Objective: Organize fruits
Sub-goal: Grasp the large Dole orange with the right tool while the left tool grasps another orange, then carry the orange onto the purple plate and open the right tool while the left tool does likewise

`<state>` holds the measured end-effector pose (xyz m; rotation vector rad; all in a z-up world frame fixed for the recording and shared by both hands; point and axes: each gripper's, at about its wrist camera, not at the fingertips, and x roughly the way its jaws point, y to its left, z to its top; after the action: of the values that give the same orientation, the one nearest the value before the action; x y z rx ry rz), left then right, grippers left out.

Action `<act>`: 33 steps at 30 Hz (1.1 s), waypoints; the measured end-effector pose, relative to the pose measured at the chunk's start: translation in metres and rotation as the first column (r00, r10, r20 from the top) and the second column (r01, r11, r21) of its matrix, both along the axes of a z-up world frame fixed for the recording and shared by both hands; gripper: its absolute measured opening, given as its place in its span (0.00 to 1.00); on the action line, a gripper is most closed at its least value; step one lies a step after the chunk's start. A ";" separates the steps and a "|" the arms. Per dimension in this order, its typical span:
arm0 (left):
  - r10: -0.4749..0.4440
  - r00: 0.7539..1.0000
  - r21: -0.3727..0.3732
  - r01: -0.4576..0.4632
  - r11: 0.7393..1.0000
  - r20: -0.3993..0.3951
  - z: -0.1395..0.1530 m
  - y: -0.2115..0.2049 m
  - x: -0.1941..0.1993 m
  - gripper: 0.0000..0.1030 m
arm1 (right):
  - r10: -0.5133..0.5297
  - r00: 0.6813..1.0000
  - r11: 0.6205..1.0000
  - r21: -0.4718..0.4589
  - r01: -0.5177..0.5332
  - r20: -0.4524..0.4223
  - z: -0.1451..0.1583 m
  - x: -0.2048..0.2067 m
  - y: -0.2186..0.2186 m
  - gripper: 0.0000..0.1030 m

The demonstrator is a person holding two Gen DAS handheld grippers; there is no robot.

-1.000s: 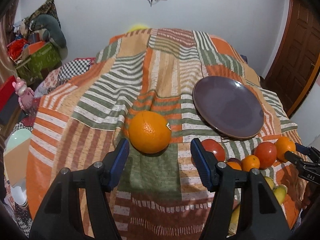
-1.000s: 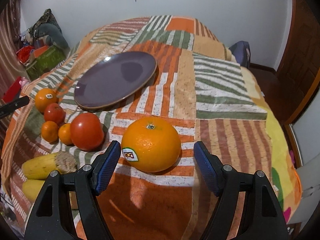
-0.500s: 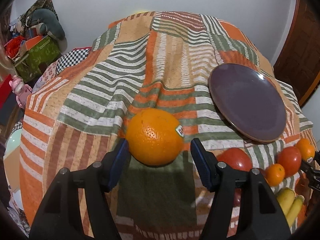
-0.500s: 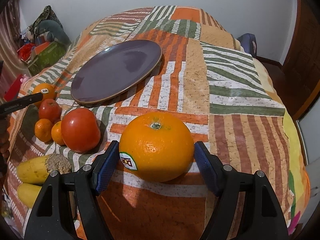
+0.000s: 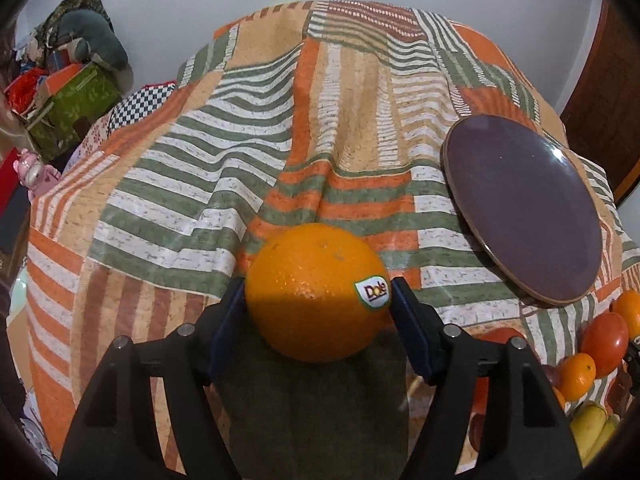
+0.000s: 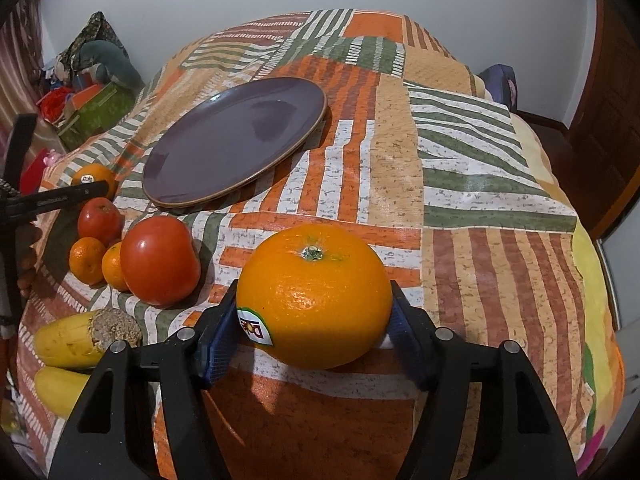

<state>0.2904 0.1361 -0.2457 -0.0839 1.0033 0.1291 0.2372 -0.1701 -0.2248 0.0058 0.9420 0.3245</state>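
The left black plastic tongs [image 5: 318, 320] have two forked, matte arms, each carrying a silver screw pair and a ribbed blue pad [image 5: 408, 336]. The right black plastic tongs [image 6: 312, 330] look identical, blue pads [image 6: 218, 340] included.

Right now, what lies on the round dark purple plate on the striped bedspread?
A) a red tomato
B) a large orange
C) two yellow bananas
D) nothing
D: the round dark purple plate shows only its bare glossy surface, while the red tomato, yellow bananas and small oranges lie on the striped bedspread beside it.
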 end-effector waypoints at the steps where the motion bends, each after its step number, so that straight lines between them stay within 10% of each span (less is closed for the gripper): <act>1: 0.001 1.000 -0.004 -0.001 1.000 0.004 0.000 0.000 0.000 0.68 | 0.001 1.000 1.000 0.003 -0.001 0.000 0.000 0.000 0.000 0.61; 13: -0.023 0.999 -0.020 0.023 1.000 0.028 0.019 -0.005 -0.018 0.67 | -0.017 1.000 1.000 0.022 0.017 0.012 0.010 0.002 -0.006 0.61; 33: -0.115 0.966 0.003 0.118 0.993 0.231 0.116 -0.044 -0.034 0.67 | 0.028 0.952 1.000 -0.008 -0.027 0.303 0.099 0.030 0.004 0.61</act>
<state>0.2563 0.0926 -0.1302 -0.0482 0.7741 0.0056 0.2676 -0.1659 -0.1253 -0.0594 0.6376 0.3386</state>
